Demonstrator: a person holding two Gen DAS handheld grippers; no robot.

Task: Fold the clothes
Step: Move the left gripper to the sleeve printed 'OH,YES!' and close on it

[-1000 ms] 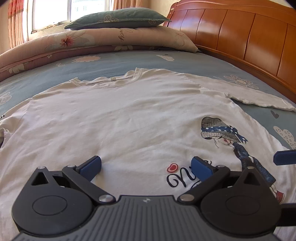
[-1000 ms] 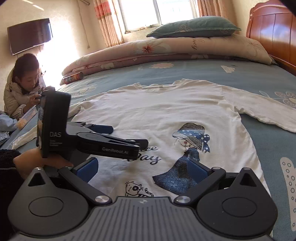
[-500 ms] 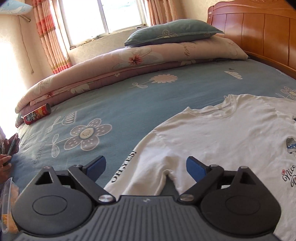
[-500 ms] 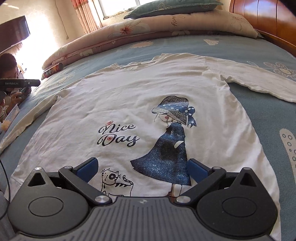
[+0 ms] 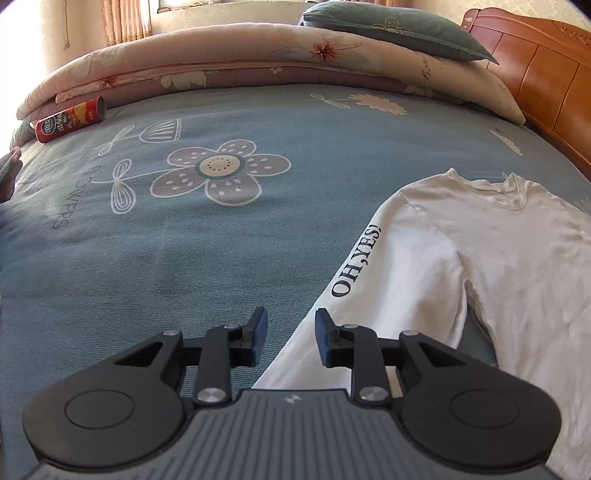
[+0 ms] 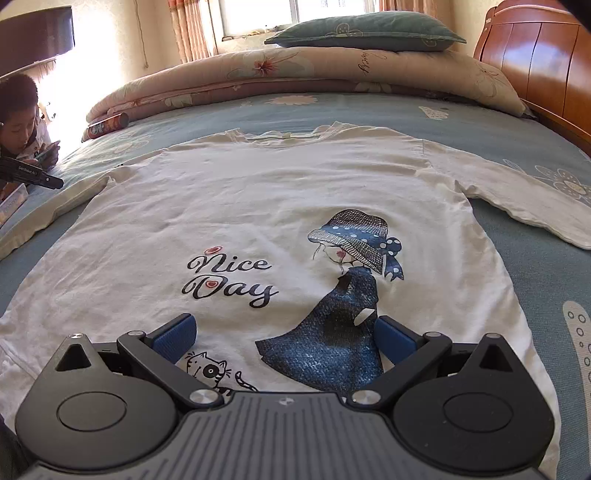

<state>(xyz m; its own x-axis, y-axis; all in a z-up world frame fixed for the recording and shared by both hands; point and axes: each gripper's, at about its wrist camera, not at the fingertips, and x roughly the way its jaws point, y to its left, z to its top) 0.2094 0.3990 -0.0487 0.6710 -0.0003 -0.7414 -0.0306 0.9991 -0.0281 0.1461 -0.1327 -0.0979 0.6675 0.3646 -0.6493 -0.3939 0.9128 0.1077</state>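
Left gripper (image 5: pixel 289 336): I see its two blue-padded fingers standing a small way apart, nothing between them but the edge of the sleeve below; the left pad is over bare bedsheet, the right pad over white cloth. I cannot tell whether the pads touch the fabric.
Right gripper (image 6: pixel 284 334): I see its jaws spread wide, empty, poised over the lower front of the shirt; the blue pads flank the hem of the printed dress.
Shirt (image 6: pixel 258 192): a white long-sleeved top, lying flat and face up on the bed, neckline toward the pillows, both sleeves spread outward.
Shirt's left-view sleeve (image 5: pixel 391 280): runs from the shoulder down toward my left gripper, with the black lettering "OH, YES!" along its outer edge; a fold of shadow separates it from the body of the shirt.
Print (image 6: pixel 351 280): a figure in a dotted hat and dark blue dress, with "Nice Day" in script to its left and a small cat drawing near the hem.
Bedsheet (image 5: pixel 166 258): blue-grey, patterned with large outlined flowers; it carries the shirt.
Folded quilt (image 6: pixel 295 70): pinkish, floral, laid across the far end of the bed.
Pillow (image 6: pixel 365 31): dark green, resting on top of the quilt.
Snack tube (image 5: pixel 70 119): a red cylinder lying on its side against the quilt, well apart from the shirt.
Headboard (image 6: pixel 543 55): reddish wood, on the right.
Person (image 6: pixel 22 122): at the bed's left edge, head bent.
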